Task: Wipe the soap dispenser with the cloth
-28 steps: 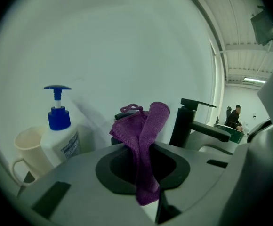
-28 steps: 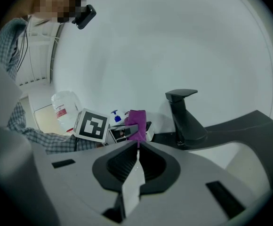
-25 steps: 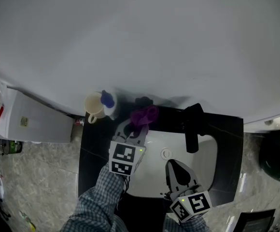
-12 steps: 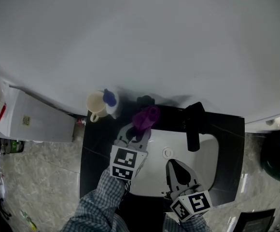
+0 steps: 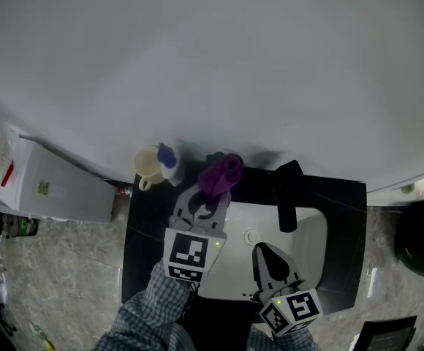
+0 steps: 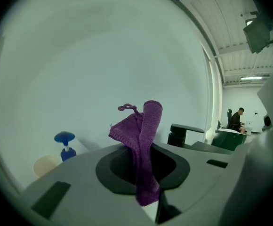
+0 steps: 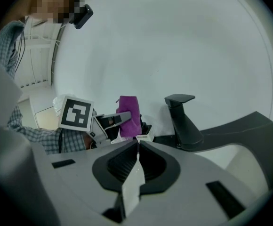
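Observation:
My left gripper (image 5: 210,194) is shut on a purple cloth (image 5: 221,174), which sticks up from its jaws (image 6: 143,140). The cloth hangs at the back edge of the black counter (image 5: 142,225), over a small dark object (image 5: 213,156) that is mostly hidden. A soap dispenser with a blue pump head (image 5: 167,154) stands just left of the cloth, seen low and to the left in the left gripper view (image 6: 65,145). My right gripper (image 5: 263,251) is shut and empty over the white basin (image 5: 311,240). From the right gripper (image 7: 137,147) I see the cloth (image 7: 129,116) ahead.
A cream mug (image 5: 148,164) stands against the dispenser's left side. A black faucet (image 5: 286,189) rises at the basin's back, right of the cloth (image 7: 181,121). A white box (image 5: 58,189) sits left of the counter. A dark bin (image 5: 417,240) is at far right.
My left gripper has carried the cloth away from me toward the wall, so it now covers the dark object at the counter's back. The right gripper has barely moved.

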`<state>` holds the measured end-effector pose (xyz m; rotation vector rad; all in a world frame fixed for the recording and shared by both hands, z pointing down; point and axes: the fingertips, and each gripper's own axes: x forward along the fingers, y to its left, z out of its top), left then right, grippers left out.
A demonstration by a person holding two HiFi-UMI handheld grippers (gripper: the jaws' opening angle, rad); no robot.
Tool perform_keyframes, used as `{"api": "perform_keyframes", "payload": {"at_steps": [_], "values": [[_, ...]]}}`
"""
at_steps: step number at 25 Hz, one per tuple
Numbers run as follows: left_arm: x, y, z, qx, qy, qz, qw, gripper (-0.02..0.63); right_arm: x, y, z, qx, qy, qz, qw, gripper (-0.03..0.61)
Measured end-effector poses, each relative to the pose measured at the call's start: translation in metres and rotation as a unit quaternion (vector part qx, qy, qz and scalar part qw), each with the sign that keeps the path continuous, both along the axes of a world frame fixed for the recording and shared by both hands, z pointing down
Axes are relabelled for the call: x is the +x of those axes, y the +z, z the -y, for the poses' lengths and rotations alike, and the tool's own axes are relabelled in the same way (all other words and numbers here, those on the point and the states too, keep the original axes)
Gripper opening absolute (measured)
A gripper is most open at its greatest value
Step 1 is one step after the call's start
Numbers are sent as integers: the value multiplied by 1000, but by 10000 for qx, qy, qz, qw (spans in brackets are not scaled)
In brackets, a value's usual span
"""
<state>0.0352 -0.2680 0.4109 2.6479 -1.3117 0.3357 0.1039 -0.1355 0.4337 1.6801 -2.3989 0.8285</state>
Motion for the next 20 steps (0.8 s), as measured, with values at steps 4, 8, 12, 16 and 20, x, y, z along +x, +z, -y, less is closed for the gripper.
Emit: {"api": "perform_keyframes", "payload": {"at_steps": [4,8,12,16,20], "values": [[0,-22,17,365,-94,70,9993,63,4,0,-1,-5,-15,-88,10000,25],[2,-23,31,411,-207,118,9989,63,10,3,0,-49,67,-6,10000,25],[11,-8,39,200,-167,153,9995,63,16,6,-2,-126,127,31,9998,25],[21,5,44,74,-107,146,9998,63,23,10,-1,-186,223,112,9995,25],[35,14,44,15,-18,259,9997,63,28,13,-3,-219,254,123,9994,25]]}}
